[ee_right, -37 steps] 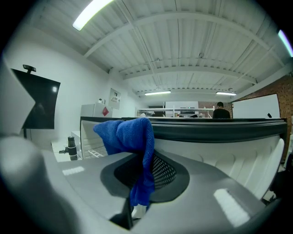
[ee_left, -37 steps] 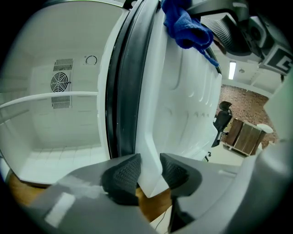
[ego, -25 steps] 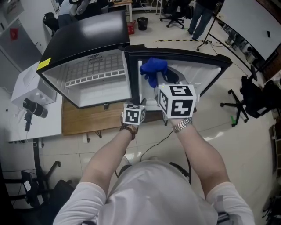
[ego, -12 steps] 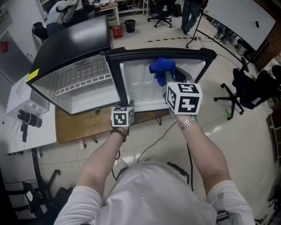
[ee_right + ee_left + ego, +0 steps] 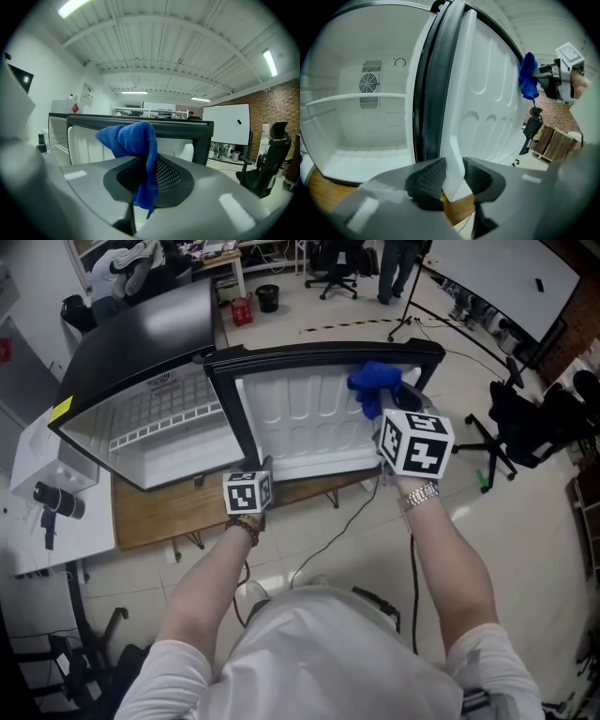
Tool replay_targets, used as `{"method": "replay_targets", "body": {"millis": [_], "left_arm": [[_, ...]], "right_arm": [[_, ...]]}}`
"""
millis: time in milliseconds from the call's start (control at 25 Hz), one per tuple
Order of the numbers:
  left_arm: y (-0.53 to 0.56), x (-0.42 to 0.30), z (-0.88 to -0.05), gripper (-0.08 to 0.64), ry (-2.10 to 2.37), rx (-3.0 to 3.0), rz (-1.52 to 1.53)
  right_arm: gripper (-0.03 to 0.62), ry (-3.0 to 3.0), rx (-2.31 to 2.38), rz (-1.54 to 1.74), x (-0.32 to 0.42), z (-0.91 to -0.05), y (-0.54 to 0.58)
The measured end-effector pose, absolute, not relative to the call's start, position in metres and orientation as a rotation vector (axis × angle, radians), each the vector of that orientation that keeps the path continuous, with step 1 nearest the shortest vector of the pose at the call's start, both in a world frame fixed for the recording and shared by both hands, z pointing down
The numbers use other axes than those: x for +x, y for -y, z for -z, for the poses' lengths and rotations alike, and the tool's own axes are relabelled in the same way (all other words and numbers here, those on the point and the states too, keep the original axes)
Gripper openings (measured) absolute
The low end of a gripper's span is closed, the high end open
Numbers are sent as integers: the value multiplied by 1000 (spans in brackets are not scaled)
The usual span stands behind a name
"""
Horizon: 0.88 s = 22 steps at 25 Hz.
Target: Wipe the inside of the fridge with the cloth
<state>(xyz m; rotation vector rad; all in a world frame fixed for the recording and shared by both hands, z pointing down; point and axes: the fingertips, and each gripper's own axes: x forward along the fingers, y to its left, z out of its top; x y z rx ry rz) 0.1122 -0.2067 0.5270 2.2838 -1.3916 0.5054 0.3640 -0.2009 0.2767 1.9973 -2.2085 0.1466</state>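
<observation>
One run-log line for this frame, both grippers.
left gripper: jaws just closing on fridge door edge | right gripper: shut on blue cloth, near door's far edge

Crumpled blue cloth [image 5: 375, 384] beside open, white-lined fridge door [image 5: 300, 423].

Right of your right jaws stood a black office chair [image 5: 514, 423] on the tiled floor [image 5: 525, 549], a whiteboard [image 5: 232, 124] far beyond them. Left of your left jaws, a black camera [image 5: 52, 501] sat on a white counter [image 5: 89, 535], a wooden board [image 5: 155, 517] nearer.

fridge cavity [image 5: 361, 140] open at front, shelf [image 5: 356, 96] across mid, door [image 5: 487, 93] stands open to rt
</observation>
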Motion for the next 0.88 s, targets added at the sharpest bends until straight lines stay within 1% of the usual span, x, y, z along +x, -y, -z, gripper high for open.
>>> {"method": "replay_targets", "body": {"millis": [320, 560, 720, 880], "left_arm": [[208, 111, -528, 114, 1415, 2267, -487], [204, 110, -526, 112, 1428, 2254, -480], [205, 116, -525, 112, 1424, 2264, -460], [205, 116, -526, 114, 1422, 2269, -454]], "right_arm": [[41, 2146, 2090, -160, 408, -273, 197], [41, 2163, 2091, -163, 413, -270, 192], [41, 2257, 2026, -152, 383, -267, 177], [41, 2409, 1835, -177, 311, -284, 166]]}}
